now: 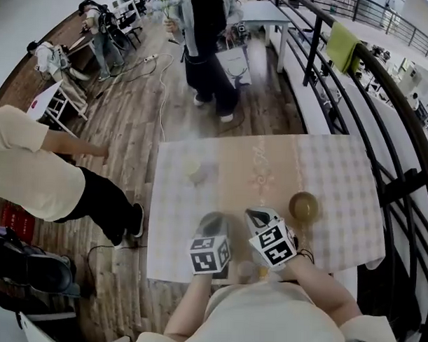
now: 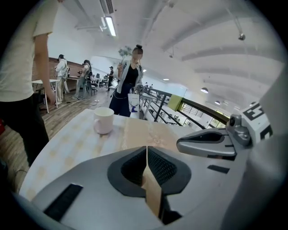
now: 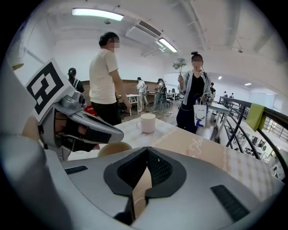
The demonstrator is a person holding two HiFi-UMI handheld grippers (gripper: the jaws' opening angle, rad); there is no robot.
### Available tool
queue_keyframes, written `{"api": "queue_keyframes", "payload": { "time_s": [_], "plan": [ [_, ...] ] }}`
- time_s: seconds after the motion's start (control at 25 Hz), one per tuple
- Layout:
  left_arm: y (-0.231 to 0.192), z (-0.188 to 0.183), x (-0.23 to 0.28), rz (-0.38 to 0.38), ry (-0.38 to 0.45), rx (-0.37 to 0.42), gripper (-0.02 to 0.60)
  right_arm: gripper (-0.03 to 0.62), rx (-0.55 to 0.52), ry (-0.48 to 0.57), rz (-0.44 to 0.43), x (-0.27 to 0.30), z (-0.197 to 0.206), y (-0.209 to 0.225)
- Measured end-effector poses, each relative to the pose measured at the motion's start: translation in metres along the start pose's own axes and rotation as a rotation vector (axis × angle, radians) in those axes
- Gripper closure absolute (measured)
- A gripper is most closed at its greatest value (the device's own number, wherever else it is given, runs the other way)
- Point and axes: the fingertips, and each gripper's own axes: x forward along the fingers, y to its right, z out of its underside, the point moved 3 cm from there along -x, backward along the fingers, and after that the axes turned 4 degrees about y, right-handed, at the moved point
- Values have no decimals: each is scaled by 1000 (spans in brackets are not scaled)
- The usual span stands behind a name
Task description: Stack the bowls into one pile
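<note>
A brown bowl [image 1: 304, 206] sits on the checked tablecloth [image 1: 326, 171] to the right of my right gripper. The rim of a tan bowl [image 3: 113, 148] shows in the right gripper view, just behind the left gripper's body; the grippers hide it in the head view. My left gripper [image 1: 211, 219] and right gripper [image 1: 253, 215] hover side by side over the table's near edge. Both point toward the far side. The left gripper [image 2: 146, 148] has its jaws pressed together with nothing between them. The right gripper [image 3: 146, 151] is likewise shut and empty.
A white mug [image 1: 193, 166] [image 2: 104, 120] [image 3: 146, 122] stands on the far left part of the table. One person [image 1: 210, 47] with a bag stands beyond the far edge, another [image 1: 38, 175] at the left side. A black railing [image 1: 383, 138] runs along the right.
</note>
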Motion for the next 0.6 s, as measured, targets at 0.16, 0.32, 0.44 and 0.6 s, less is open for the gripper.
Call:
{"api": "queue_keyframes", "payload": {
  "time_s": [0.16, 0.32, 0.44, 0.6],
  "plan": [
    [27, -4, 12, 62, -6, 36, 572, 594, 32, 7, 50, -19, 9, 15],
    [56, -7, 21, 119, -15, 62, 572, 594, 70, 8, 108, -43, 17, 32],
    [75, -3, 24, 153, -22, 84, 572, 594, 97, 9, 152, -61, 24, 41],
    [99, 5, 31, 174, -29, 93, 571, 594, 115, 6, 187, -81, 38, 57]
  ]
}}
